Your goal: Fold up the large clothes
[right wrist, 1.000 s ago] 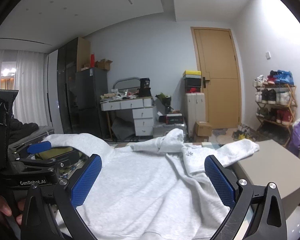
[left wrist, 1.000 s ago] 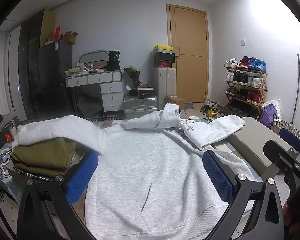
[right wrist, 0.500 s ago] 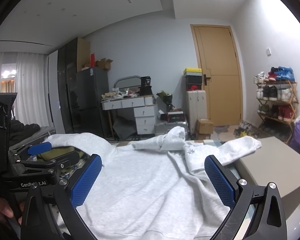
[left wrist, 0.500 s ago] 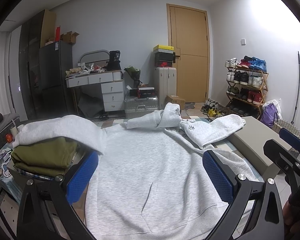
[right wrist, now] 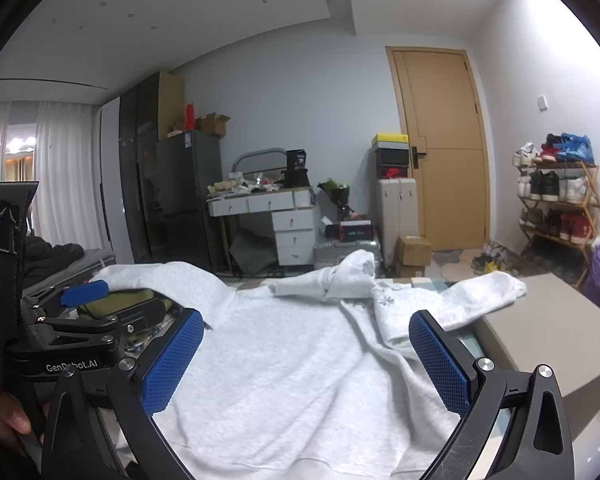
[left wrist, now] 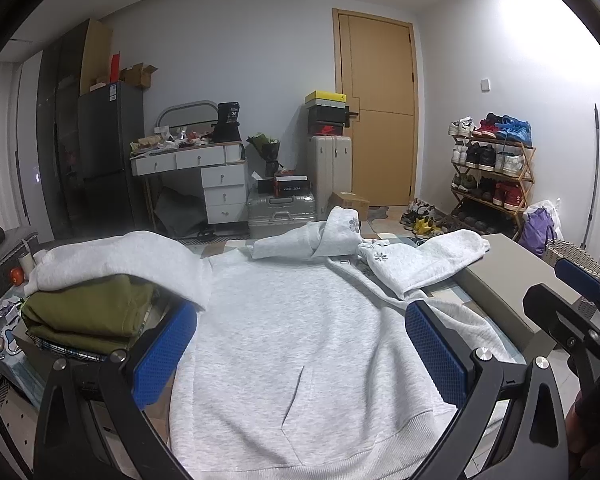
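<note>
A light grey hoodie (left wrist: pixel 300 340) lies spread front-up on the table, hem nearest me, hood (left wrist: pixel 332 232) bunched at the far end. Its left sleeve (left wrist: pixel 120 256) drapes over a folded olive garment (left wrist: pixel 88 312); its right sleeve (left wrist: pixel 428 260) lies over a beige box. My left gripper (left wrist: pixel 300 356) is open and empty above the hem. My right gripper (right wrist: pixel 306 360) is open and empty above the hoodie (right wrist: pixel 300 360), to the right of the left gripper (right wrist: pixel 84 320).
The beige box (left wrist: pixel 512 276) stands at the table's right. The olive garment rests on a stack at the left. Behind are a white desk (left wrist: pixel 192 168), suitcases (left wrist: pixel 280 208), a wooden door (left wrist: pixel 380 112) and a shoe rack (left wrist: pixel 492 172).
Both grippers have held almost still. The right wrist view has shifted slightly, with the hoodie a little lower in frame.
</note>
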Motion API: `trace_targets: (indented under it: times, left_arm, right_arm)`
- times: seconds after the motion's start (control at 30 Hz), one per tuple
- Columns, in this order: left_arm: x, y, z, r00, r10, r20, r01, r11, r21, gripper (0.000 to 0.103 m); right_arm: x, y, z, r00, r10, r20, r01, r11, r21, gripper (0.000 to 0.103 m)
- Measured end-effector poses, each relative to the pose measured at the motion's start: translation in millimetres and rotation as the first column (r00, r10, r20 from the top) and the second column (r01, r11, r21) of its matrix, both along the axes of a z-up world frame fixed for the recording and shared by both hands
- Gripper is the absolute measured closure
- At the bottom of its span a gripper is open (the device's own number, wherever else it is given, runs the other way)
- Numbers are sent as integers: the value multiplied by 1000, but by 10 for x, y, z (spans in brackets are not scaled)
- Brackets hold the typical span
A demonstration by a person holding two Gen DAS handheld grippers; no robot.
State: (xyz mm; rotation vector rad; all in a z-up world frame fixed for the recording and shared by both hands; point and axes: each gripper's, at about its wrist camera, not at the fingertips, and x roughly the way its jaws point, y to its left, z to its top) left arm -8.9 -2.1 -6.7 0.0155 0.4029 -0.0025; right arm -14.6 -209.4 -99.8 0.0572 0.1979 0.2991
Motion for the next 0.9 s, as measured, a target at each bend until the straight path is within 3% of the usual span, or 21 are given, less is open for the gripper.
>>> trace_targets:
  times: [0.9]
  left_arm:
    - [96,27,-105,1000,19,-23,-18,1000,8,1]
  right_arm:
    - [53,17,-68,1000,13,-27,-14,1000,-5,0]
